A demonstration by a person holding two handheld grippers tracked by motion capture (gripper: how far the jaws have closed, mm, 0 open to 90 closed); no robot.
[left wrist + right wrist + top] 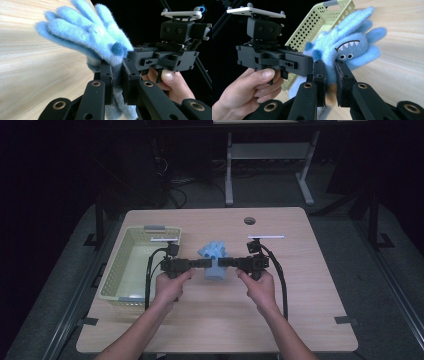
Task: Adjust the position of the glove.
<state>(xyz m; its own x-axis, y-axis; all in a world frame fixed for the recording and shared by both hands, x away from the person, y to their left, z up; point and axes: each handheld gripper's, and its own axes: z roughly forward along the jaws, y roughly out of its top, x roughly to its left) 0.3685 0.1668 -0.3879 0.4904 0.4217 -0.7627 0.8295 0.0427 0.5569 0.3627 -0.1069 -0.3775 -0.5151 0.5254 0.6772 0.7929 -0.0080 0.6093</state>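
Both hand-held grippers, left (204,263) and right (223,262), clamped on fuzzy blue glove (214,260) held between them above table (300,285), beside green basket (116,270); risk judged: thin pinch on slippery fleece, uneven pull could drag it free.

Black grippers (214,263) — brass rivets, trailing cables

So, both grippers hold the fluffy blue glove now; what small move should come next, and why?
Probably carry it, together, sideways toward the pale green perforated plastic basket. The left gripper and the right gripper are each shut on the fluffy blue glove with a monster face, which looks lifted off the light wooden table, and the basket stands open at the person's left.
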